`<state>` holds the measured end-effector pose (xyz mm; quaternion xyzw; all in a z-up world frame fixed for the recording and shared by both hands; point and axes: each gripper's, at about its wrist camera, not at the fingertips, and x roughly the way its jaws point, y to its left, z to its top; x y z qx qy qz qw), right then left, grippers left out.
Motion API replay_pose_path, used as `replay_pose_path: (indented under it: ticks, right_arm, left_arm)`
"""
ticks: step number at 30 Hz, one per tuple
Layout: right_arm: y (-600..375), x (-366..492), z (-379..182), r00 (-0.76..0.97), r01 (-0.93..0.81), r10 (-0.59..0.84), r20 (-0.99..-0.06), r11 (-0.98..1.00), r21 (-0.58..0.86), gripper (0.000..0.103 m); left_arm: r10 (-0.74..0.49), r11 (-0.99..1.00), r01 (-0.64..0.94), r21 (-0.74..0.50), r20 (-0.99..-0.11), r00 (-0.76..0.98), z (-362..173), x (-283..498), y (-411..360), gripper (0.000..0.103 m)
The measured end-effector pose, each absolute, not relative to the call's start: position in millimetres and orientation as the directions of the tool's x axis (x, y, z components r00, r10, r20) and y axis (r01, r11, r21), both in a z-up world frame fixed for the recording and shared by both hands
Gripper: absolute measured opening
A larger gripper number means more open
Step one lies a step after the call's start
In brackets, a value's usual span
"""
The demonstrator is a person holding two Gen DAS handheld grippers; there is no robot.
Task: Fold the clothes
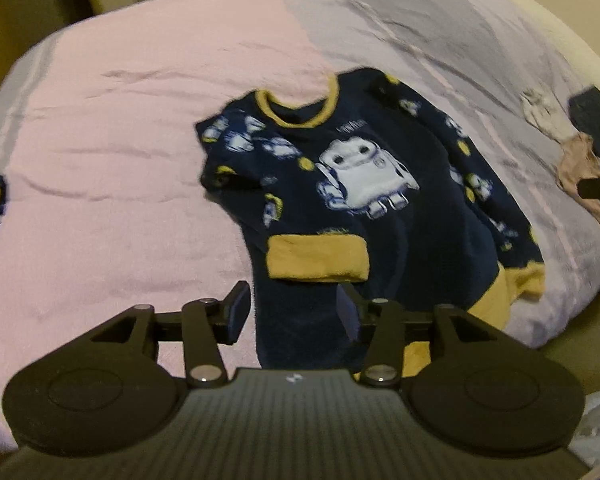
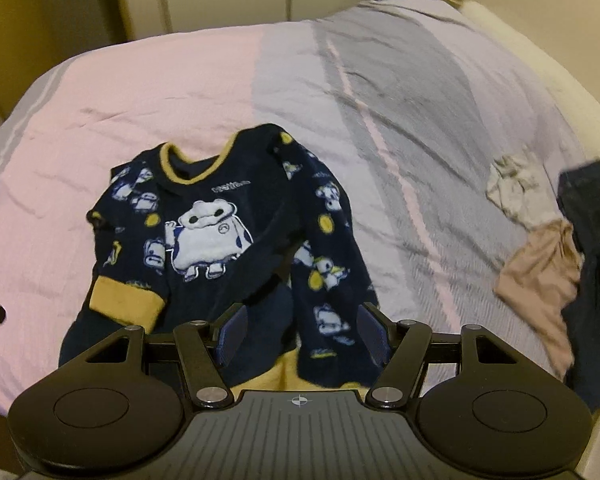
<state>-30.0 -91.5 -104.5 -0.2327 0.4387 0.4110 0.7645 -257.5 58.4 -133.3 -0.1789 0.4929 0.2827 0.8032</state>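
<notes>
A navy fleece pyjama top (image 1: 384,216) with a white robot print and mustard-yellow cuffs lies on the pink-and-grey striped bedspread (image 1: 132,168) just ahead of the left gripper (image 1: 292,312) and right gripper (image 2: 300,332), both with jaws apart, clamping nothing.

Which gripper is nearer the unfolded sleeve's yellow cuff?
Right. The right gripper hangs open directly over that sleeve, near its cuff. The left gripper, also open, sits over the sweater body's opposite side, below the folded sleeve's cuff.
</notes>
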Motion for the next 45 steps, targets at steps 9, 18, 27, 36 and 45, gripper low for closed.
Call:
replay_pose_path:
  ticks: [9,18,27,36,45]
  right_arm:
    - [-111,-22,-137,0.241,-0.749,0.296,-0.924,0.662,0.016,0.065]
    - [-97,15,-162,0.177,-0.804,0.274,-0.945,0.594,0.021,0.065]
    - [-87,77,-195,0.133,-0.846,0.236,-0.963,0.534,0.014,0.065]
    - [-72,99,-213,0.116,-0.851,0.184,-0.976,0.526,-0.002,0.065]
    - [-26,86,-208,0.146,-0.842,0.182,-0.972,0.54,-0.026,0.065]
  left_arm:
    - [0.081,0.661,-0.693,-0.287,-0.891,0.446,-187,-257,81,0.045]
    - [0.111,0.219,-0.825,-0.521,-0.827,0.551,-234,-260,101,0.046]
    - [0.257,-0.188,-0.761,-0.621,-0.779,0.572,-302,-262,108,0.046]
    - [0.265,-0.254,-0.784,-0.566,-0.82,0.507,-347,-253,125,0.009]
    - [0.458,0.159,-0.896,-0.415,-0.773,0.44,-242,-280,222,0.003]
